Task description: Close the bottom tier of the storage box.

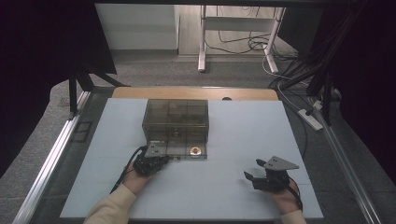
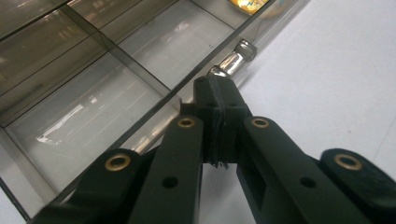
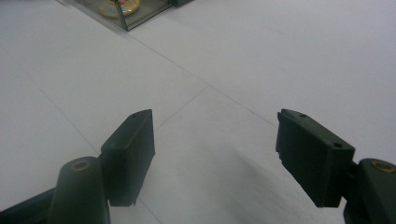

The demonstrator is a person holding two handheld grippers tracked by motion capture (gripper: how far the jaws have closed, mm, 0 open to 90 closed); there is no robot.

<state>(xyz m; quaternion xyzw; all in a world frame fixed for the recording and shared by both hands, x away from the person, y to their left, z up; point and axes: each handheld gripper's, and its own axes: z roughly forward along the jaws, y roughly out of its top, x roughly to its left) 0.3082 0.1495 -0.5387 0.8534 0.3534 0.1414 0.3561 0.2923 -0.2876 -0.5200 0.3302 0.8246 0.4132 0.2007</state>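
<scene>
A smoky see-through box (image 1: 175, 116) stands on the white table (image 1: 243, 126) with its divided drawer (image 1: 173, 145) drawn out toward me. A round orange-gold disc (image 1: 195, 150) lies in the drawer's front right compartment. My left gripper (image 1: 161, 158) is shut at the drawer's front. In the left gripper view its closed tips (image 2: 215, 86) rest against the chrome handle (image 2: 233, 58), with nothing seen between the pads. My right gripper (image 1: 252, 168) stands open over bare table at the front right. In the right gripper view its pads (image 3: 215, 121) are wide apart and hold nothing.
The drawer's compartments (image 2: 84, 121) near the left gripper hold nothing. Its front corner with the disc (image 3: 119, 7) lies far ahead of the right gripper. Behind the table stand a white frame (image 1: 236, 37) and loose cables (image 1: 299, 79); a metal rail (image 1: 56, 149) runs along the left edge.
</scene>
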